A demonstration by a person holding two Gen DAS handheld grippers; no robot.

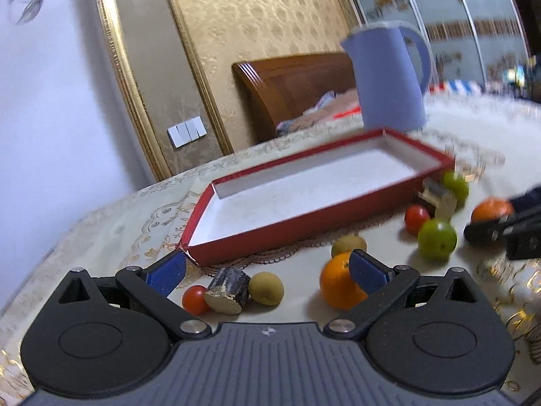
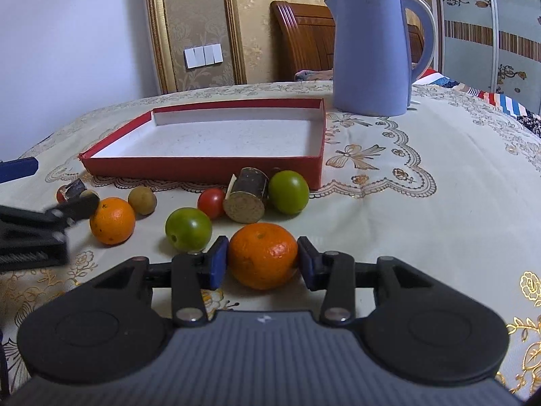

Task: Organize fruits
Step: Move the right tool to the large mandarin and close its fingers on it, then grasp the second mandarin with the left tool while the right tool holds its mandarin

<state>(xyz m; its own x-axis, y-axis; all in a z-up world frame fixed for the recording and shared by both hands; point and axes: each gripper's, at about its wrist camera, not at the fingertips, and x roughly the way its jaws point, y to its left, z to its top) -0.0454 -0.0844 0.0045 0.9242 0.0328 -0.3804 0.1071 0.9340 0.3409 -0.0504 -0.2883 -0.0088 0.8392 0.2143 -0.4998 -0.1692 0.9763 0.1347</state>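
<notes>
Left wrist view: camera sits low behind its own fingers (image 1: 167,275), tilted slightly downward and rolled, so the surface (image 1: 111,233) slopes across the frame. It faces the red tray (image 1: 257,233) from near one of its corners, close in; the picture is motion-blurred.

Right wrist view: camera also low and close, level in roll, looking across the surface (image 2: 422,209) toward the far edge, square to the red tray's (image 2: 203,169) long front wall.

Shared field: both views take in the tray, the blue kettle (image 1: 389,81) (image 2: 372,50), the scattered fruit before the tray, and the wall switches (image 1: 187,132) (image 2: 203,55). Each view catches the other gripper at its margin.
</notes>
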